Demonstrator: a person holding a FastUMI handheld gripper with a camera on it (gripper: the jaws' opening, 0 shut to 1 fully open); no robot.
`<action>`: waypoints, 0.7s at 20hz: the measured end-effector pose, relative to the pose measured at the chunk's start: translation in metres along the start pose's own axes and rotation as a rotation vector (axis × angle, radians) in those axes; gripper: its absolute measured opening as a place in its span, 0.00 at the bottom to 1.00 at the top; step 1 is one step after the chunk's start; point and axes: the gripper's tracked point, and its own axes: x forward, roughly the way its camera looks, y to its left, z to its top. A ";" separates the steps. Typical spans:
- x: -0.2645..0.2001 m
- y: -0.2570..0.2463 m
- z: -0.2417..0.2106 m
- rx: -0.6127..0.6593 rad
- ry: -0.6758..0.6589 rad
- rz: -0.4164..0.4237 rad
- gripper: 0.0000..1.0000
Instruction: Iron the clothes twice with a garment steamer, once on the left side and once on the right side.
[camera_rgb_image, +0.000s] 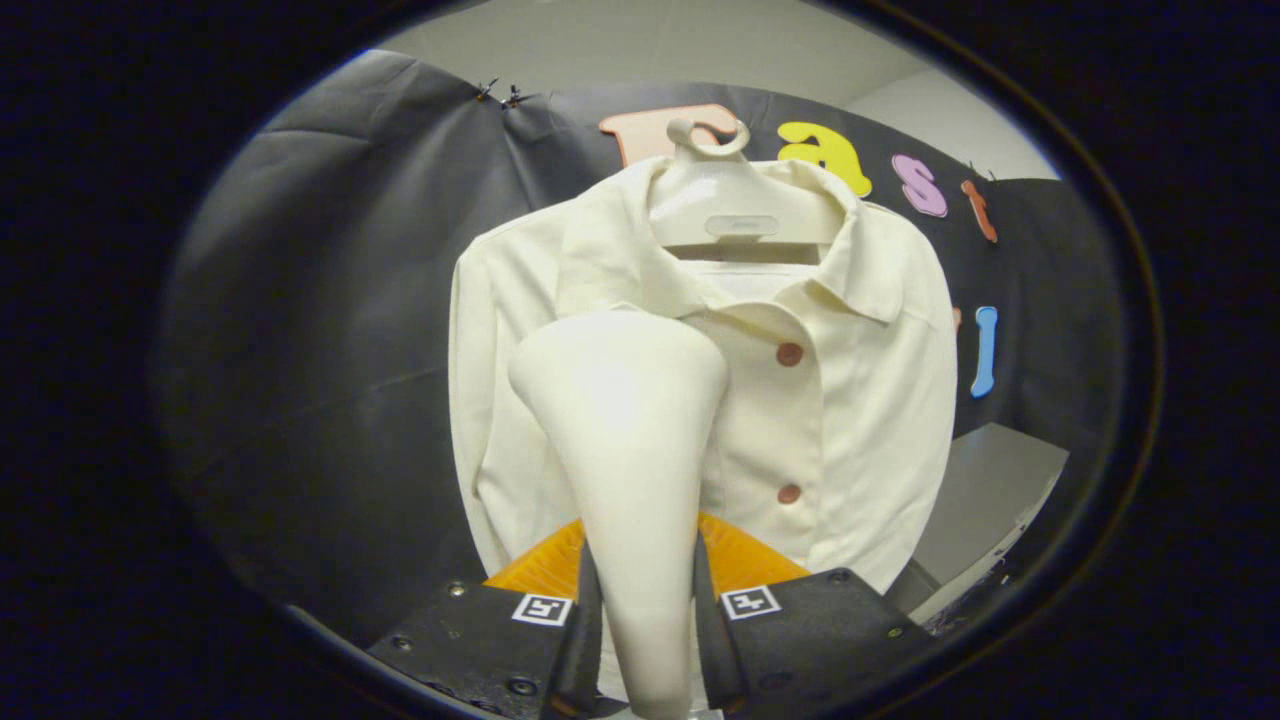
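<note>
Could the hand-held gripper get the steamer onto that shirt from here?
Probably yes. The hand-held gripper is shut on the steamer, whose head is up against the shirt front, with nothing between them.

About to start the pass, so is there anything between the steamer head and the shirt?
Nothing visible. The hand-held gripper is shut on the steamer, whose head is raised directly in front of the shirt hanging on its hanger.

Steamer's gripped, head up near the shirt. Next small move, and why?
Probably draw the steamer down the shirt panel behind it. The gripper is shut on its handle, and the head sits high, beside the buttons, with fabric below it.
</note>
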 end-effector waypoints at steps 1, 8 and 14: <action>0.002 0.000 -0.005 -0.010 0.007 -0.008 0.40; 0.008 0.002 -0.060 -0.060 0.084 -0.013 0.40; 0.019 -0.005 -0.127 -0.091 0.173 -0.029 0.40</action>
